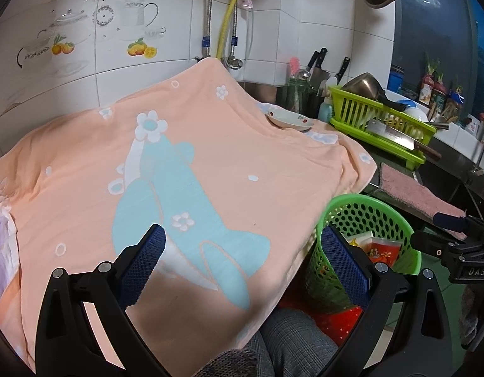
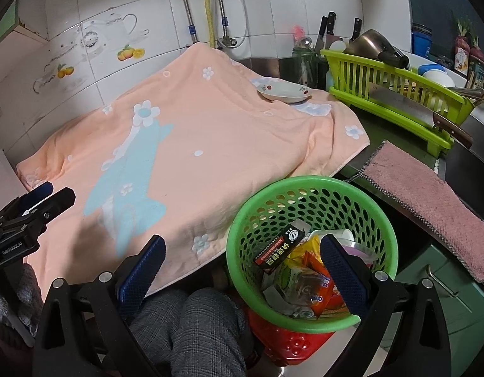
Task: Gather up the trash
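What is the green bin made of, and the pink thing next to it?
The green bin looks like glossy moulded plastic: smooth shiny rim, neat round holes through its wall. The pink thing looks like soft, fuzzy cloth, probably a towel or mat: nubby matte surface, dark stitched edge, draping over the counter edge.

Home kitchen, lived-in. Evidence: white wall tiles [image 1: 179, 25] w/ teapot + fruit decals, yellow hose [image 1: 227, 22] and braided metal hoses dropping to a valve at the wall. Lime dish rack [image 2: 396, 94] holds a metal pot [image 2: 372, 44] and bowls, cleaver [image 2: 408, 103] laid across its front. Knives [image 2: 328, 28] stand upright behind a jar of utensils. Counter draped w/ peach flower-print towel [image 2: 210, 144] (small dish [image 2: 284, 91] sits on it). Pink cloth [image 2: 430, 201] over counter edge by the sink.
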{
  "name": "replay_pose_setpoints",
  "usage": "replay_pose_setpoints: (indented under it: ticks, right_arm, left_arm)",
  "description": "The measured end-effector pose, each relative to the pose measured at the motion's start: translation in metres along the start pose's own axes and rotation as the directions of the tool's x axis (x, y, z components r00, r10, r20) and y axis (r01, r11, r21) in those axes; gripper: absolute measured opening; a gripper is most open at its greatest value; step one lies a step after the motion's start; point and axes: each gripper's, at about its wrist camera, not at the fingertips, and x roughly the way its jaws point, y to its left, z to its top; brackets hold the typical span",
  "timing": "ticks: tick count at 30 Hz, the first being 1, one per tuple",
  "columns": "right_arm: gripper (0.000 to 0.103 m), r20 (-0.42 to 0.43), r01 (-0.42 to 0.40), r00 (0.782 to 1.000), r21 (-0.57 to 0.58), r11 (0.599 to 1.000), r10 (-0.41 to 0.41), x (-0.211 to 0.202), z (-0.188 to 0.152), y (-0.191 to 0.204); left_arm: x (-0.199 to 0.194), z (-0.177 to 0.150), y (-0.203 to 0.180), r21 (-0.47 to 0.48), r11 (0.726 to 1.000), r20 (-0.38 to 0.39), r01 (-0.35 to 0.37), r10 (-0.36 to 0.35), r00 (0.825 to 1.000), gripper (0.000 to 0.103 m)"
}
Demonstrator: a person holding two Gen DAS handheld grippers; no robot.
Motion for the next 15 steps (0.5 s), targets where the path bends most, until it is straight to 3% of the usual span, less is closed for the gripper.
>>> replay_pose_setpoints:
  ticks: [15]
  right_arm:
    - [0.095, 0.004, -0.007, 1.0, -0.005, 1.0, 0.007, -0.0021, 0.0001, 0.0028]
  left_arm:
    - [-0.004, -0.001, 0.0004, -0.002, 1.0, 0.001, -0.021, 0.021, 1.0, 0.098]
